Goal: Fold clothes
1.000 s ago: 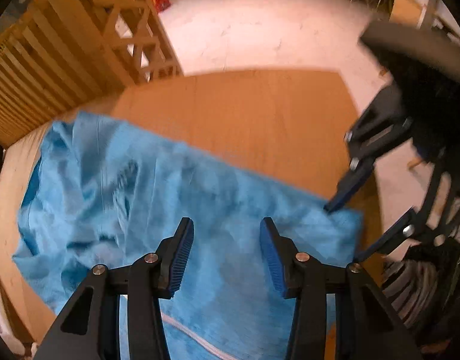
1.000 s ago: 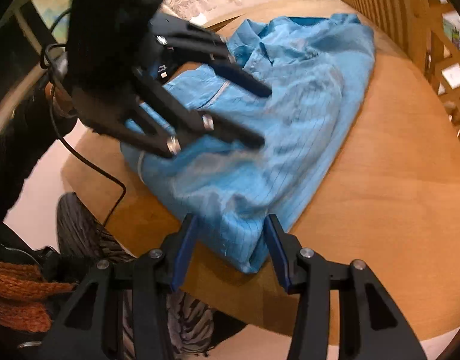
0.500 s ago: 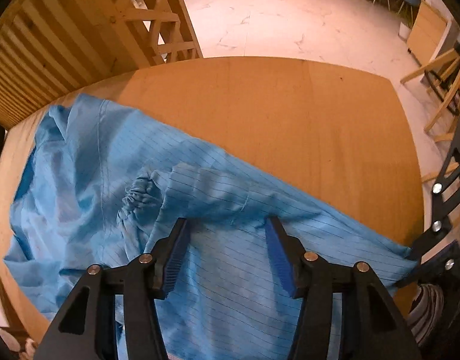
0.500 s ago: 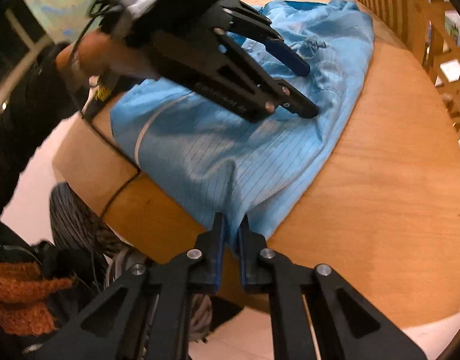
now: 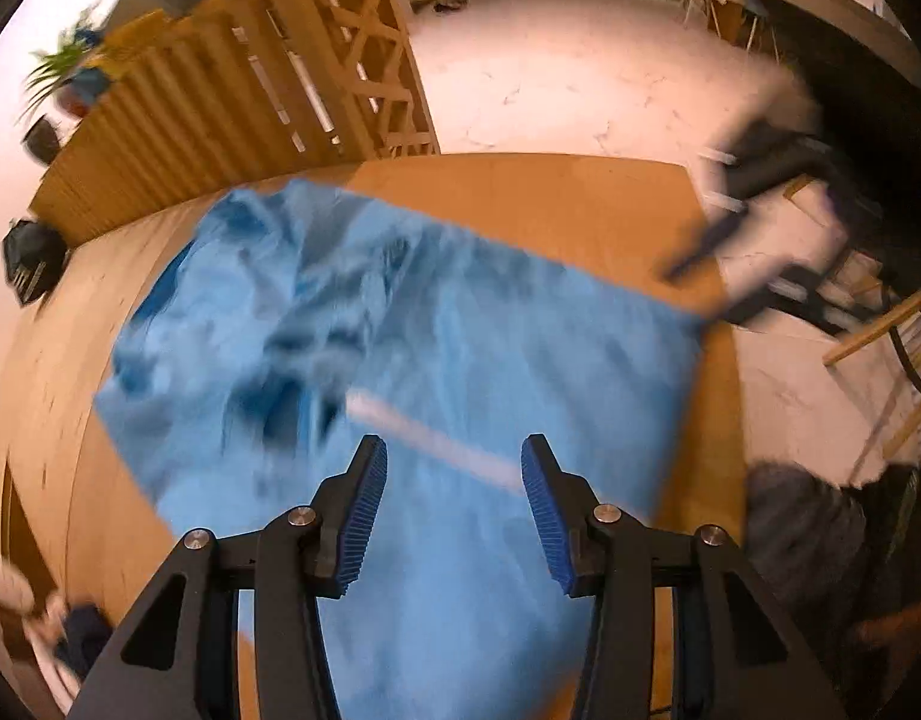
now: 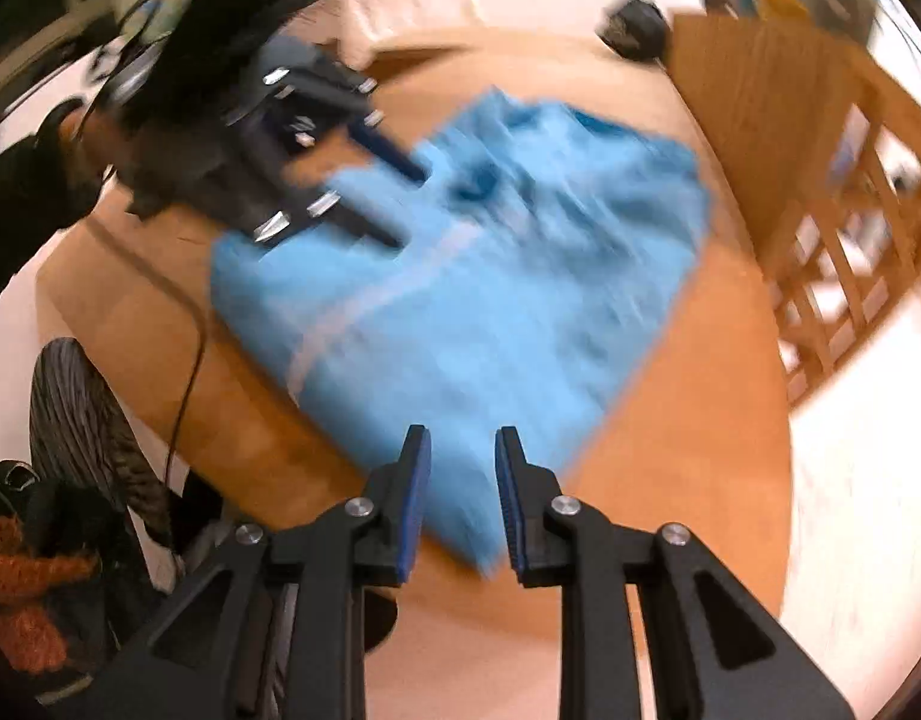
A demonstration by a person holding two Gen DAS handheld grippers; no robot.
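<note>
— Where was the shirt when you looked?

— The blue shirt (image 5: 412,360) lay spread on the wooden table (image 5: 550,198), rumpled at its far end and flatter toward me, with a pale stripe (image 5: 436,438) running across the near part. Both views were smeared with motion blur, so I couldn't make out the finer folds.

— And the left gripper?

— My left gripper (image 5: 454,504) hung above the near part of the shirt, pointing steeply down. Its jaws were closing but stood well apart, with only the cloth lying below the gap; the pads pressed on nothing that I could see. From the right wrist I saw it again (image 6: 400,204) over the shirt's far left side.

— The right one?

— The right gripper (image 6: 460,498) was over the corner of the shirt nearest the table edge. Its jaws were opening, the gap narrow, and the blue cloth showed through that gap. I saw no pad pinching it, so I read it as released.

— Anything else around?

— A wooden lattice fence (image 5: 316,78) stood behind the table, and a dark cable (image 6: 190,360) trailed over the table's left edge.
</note>
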